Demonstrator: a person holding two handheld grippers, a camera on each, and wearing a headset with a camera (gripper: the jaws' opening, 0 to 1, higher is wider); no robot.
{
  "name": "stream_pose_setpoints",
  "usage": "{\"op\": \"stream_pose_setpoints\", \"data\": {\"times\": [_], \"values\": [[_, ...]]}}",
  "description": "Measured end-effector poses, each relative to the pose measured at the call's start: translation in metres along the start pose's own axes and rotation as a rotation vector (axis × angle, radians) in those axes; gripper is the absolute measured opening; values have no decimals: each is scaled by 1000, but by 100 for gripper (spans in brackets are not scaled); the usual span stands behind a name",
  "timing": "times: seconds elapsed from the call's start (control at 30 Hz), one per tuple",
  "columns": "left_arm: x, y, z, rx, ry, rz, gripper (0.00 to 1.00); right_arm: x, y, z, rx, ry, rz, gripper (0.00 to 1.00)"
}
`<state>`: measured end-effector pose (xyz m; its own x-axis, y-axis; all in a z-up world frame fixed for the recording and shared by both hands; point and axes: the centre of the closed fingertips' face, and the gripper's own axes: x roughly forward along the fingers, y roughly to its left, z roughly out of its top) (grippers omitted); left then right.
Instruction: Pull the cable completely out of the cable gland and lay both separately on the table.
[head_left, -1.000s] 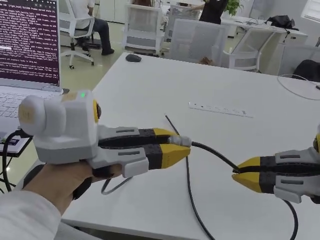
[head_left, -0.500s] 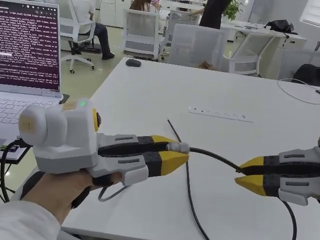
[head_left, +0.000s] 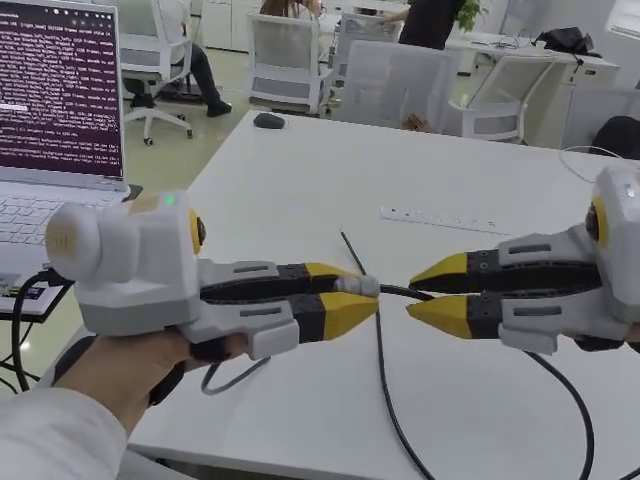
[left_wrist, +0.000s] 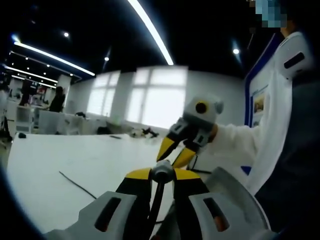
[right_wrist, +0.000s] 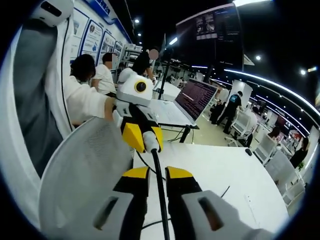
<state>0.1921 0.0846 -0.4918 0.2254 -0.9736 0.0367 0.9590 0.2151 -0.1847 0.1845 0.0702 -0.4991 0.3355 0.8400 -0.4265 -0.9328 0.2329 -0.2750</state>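
Observation:
My left gripper (head_left: 366, 294) is shut on the grey cable gland (head_left: 357, 285), which sticks out of its yellow tips above the white table (head_left: 300, 190). A black cable (head_left: 396, 291) leaves the gland toward my right gripper (head_left: 411, 294). That gripper stands open right in front of the gland, its jaws above and below the cable. In the right gripper view the cable (right_wrist: 160, 190) runs up between the parted jaws to the gland (right_wrist: 151, 142) in the left gripper (right_wrist: 142, 136). The left gripper view has the gland (left_wrist: 163, 171) at its tips and the right gripper (left_wrist: 172, 153) close behind.
An open laptop (head_left: 60, 100) stands at the left edge, with black leads hanging beside it. A white power strip (head_left: 445, 220) and a mouse (head_left: 267, 120) lie farther back on the table. Slack cable (head_left: 385, 390) lies across the near table. Office chairs and people are behind.
My right gripper has slid left along the cable to just in front of the gland, and its jaws have parted. The left gripper stays shut on the gland.

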Motion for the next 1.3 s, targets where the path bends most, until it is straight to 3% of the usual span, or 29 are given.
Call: {"op": "stream_pose_setpoints", "data": {"times": [0.13, 0.33, 0.8, 1.0, 1.3], "values": [[0, -2, 0, 3, 1, -7, 16, 6, 1, 8, -10, -21, 5, 11], [0, -4, 2, 13, -7, -13, 17, 7, 2, 4, -10, -9, 6, 6], [-1, -2, 2, 21, -4, -4, 16, 7, 1, 5, 13, -41, -18, 5], [-2, 1, 3, 22, -4, 8, 16, 3, -1, -1, 33, -48, -39, 5], [-1, 1, 0, 19, 7, 9, 16, -11, -4, -24, 100, -22, -88, 4]]}}
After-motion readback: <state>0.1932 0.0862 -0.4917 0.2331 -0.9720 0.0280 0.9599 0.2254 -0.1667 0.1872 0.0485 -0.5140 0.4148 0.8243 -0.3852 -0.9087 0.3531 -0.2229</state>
